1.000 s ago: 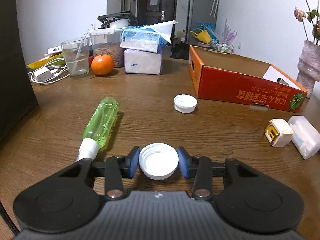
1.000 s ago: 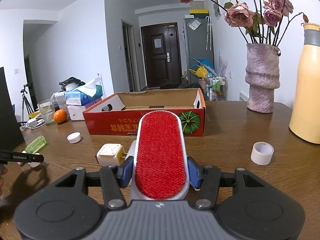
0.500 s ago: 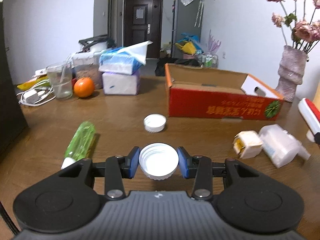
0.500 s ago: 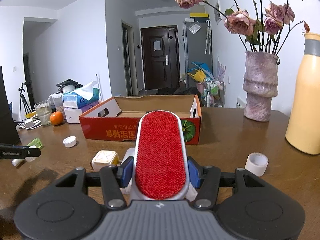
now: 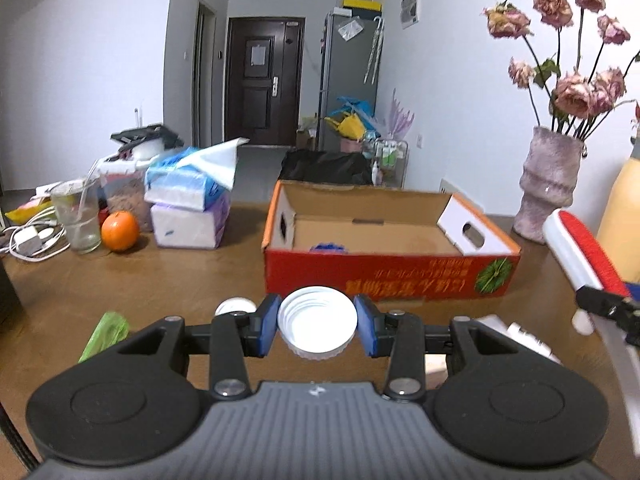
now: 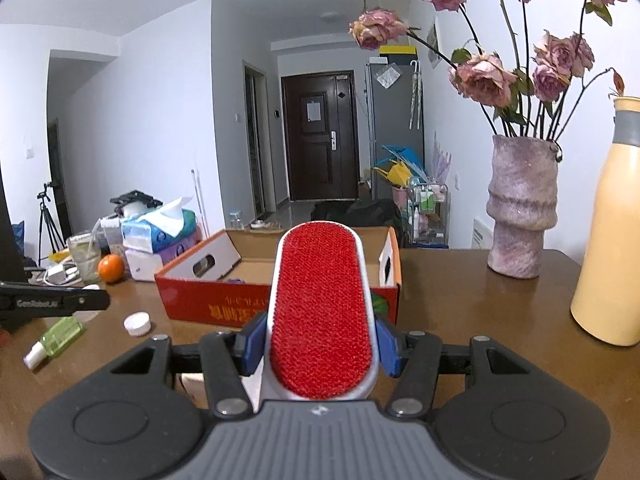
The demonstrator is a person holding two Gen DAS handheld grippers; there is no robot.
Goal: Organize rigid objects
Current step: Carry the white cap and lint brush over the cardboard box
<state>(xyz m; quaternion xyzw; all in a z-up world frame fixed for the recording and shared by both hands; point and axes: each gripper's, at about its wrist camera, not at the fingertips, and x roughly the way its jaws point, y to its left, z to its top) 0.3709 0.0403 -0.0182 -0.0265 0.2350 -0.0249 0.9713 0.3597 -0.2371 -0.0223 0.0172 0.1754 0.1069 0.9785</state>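
My left gripper (image 5: 317,322) is shut on a white jar lid (image 5: 317,326), held above the table just in front of the red cardboard box (image 5: 384,280). My right gripper (image 6: 320,338) is shut on a red lint brush (image 6: 320,304), raised in front of the same box (image 6: 224,300). The brush also shows at the right edge of the left wrist view (image 5: 588,252). A second white lid (image 6: 137,324) and a green spray bottle (image 6: 60,338) lie on the table to the left. Something blue lies inside the box (image 5: 326,247).
A purple vase of dried roses (image 6: 522,216) and a tall yellow bottle (image 6: 612,240) stand at the right. Tissue packs (image 5: 188,208), an orange (image 5: 119,230), a glass (image 5: 78,218) and cables (image 5: 28,238) sit at the back left. White objects (image 5: 520,336) lie near the right.
Both grippers have risen and moved toward the box, each still holding its object. The left one now looks down into the box; the loose lid and green bottle have dropped low in view.
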